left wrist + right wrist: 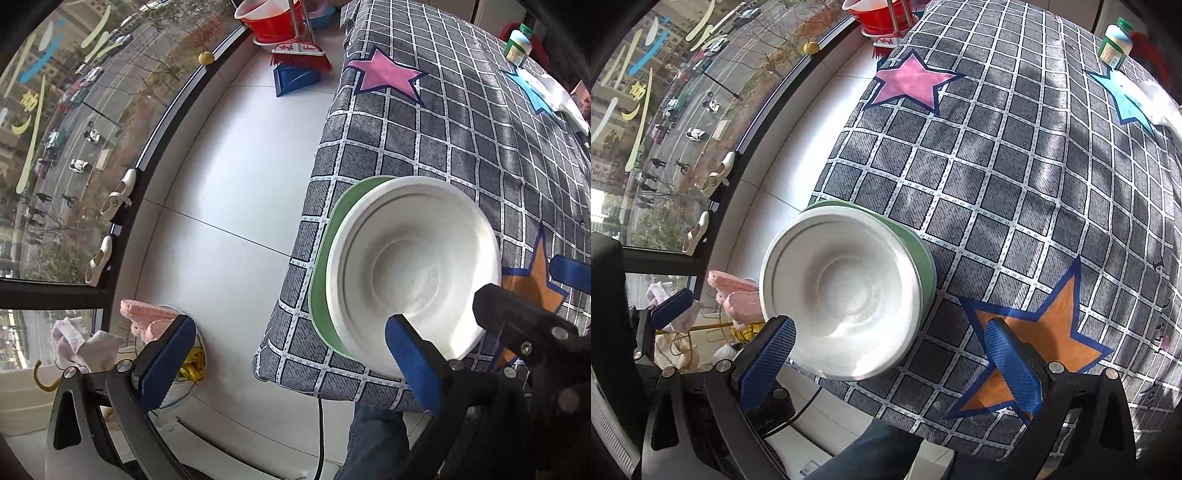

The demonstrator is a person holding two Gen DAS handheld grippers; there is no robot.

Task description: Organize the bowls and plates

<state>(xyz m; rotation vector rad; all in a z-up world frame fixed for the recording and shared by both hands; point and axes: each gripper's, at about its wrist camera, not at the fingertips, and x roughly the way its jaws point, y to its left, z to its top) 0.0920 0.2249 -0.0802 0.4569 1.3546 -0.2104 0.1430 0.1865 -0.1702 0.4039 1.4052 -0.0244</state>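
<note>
A white bowl (413, 269) sits nested in a green bowl (321, 280) at the near left corner of the checked tablecloth (443, 140). The stack also shows in the right wrist view, white bowl (842, 291) inside green bowl (919, 251). My left gripper (291, 354) is open and empty, its right finger over the white bowl's near rim, its left finger off the table edge. My right gripper (894, 365) is open and empty, its left finger at the bowl's near rim, its right finger over the orange star (1049, 332).
A green-capped bottle (1115, 42) and a white cloth (554, 96) lie at the table's far right. A red basin (269, 18), broom and blue dustpan (295, 75) stand on the white floor by the window. Pink slippers (735, 291) lie below left.
</note>
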